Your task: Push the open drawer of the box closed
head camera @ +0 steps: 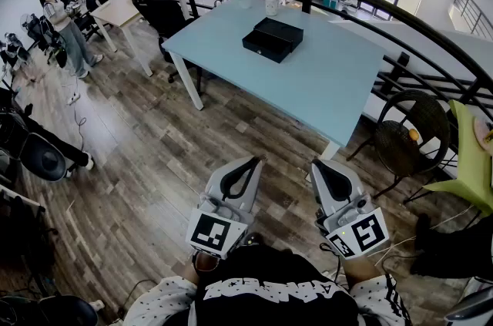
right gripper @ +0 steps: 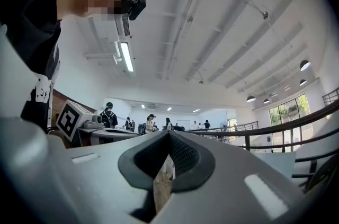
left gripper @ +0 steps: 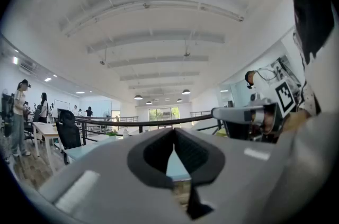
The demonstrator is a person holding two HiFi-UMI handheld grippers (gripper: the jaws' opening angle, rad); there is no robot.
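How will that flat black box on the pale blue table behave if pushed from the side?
The flat black box is low and wide, so it probably won't tip. It appears to sit loose on the smooth pale blue table, so a push may slide the whole box along. Its crisp straight edges suggest a stiff shell, unlikely to buckle.

We cannot tell in the head view whether the box is open or shut; it is perhaps too small. The green chair is cut off by the right edge.
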